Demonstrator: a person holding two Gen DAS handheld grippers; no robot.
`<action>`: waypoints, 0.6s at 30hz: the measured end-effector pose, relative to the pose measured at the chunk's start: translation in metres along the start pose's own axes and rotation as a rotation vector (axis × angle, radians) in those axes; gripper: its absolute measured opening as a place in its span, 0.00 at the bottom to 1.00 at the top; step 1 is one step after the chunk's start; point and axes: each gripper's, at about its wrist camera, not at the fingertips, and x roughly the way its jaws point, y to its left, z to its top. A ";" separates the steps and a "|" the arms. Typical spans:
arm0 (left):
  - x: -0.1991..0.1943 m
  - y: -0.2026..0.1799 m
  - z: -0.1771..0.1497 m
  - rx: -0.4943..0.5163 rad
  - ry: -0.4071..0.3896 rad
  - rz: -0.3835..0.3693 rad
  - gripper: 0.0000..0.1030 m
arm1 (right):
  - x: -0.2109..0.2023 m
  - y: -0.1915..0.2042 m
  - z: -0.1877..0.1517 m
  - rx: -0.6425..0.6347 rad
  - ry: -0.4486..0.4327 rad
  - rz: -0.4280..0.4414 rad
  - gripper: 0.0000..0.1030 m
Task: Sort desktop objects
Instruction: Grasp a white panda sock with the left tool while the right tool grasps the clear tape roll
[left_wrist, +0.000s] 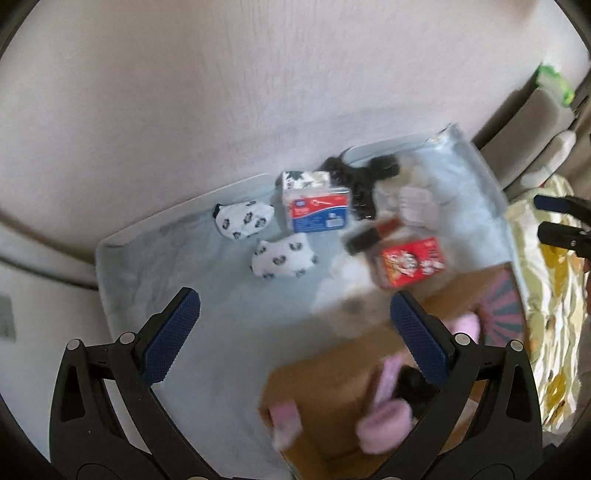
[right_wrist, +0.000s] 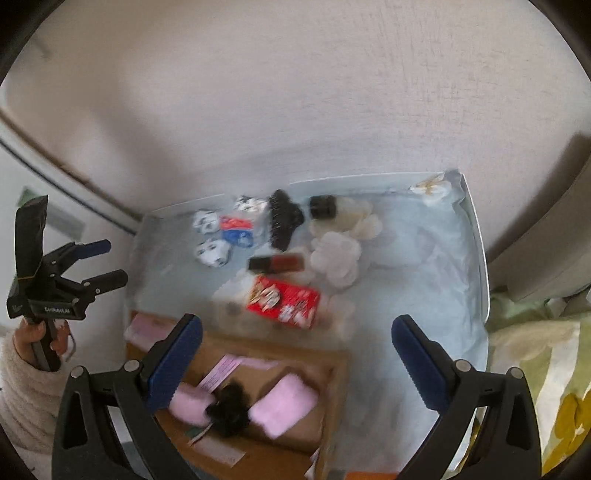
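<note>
A light blue cloth covers the table (left_wrist: 207, 354) (right_wrist: 424, 295). On it lie two panda-print pouches (left_wrist: 282, 256) (right_wrist: 212, 253), a blue and red box (left_wrist: 319, 210) (right_wrist: 234, 229), a black hair claw (right_wrist: 282, 221), a dark bottle (right_wrist: 277, 263) and a red card box (left_wrist: 412, 262) (right_wrist: 284, 301). An open cardboard box (left_wrist: 332, 398) (right_wrist: 295, 432) holds pink fluffy items (right_wrist: 282, 406) and a black pompom (right_wrist: 229, 406). My left gripper (left_wrist: 295, 339) is open and empty above the cloth. My right gripper (right_wrist: 295, 362) is open and empty above the box.
White flower-shaped pieces (right_wrist: 334, 258) lie beside the bottle. A white wall (right_wrist: 295, 92) stands behind the table. A yellow-green patterned fabric (right_wrist: 546, 369) lies to the right. In the right wrist view the left gripper (right_wrist: 105, 262) shows at far left, held by a hand.
</note>
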 end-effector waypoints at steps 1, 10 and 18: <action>0.015 0.003 0.006 0.005 0.025 -0.001 1.00 | 0.008 -0.004 0.004 0.002 0.007 -0.004 0.99; 0.098 0.008 0.020 -0.021 0.127 0.008 1.00 | 0.088 -0.027 0.016 -0.026 0.101 -0.056 0.99; 0.130 0.007 0.020 -0.041 0.169 0.031 1.00 | 0.121 -0.035 0.023 -0.045 0.131 -0.062 0.99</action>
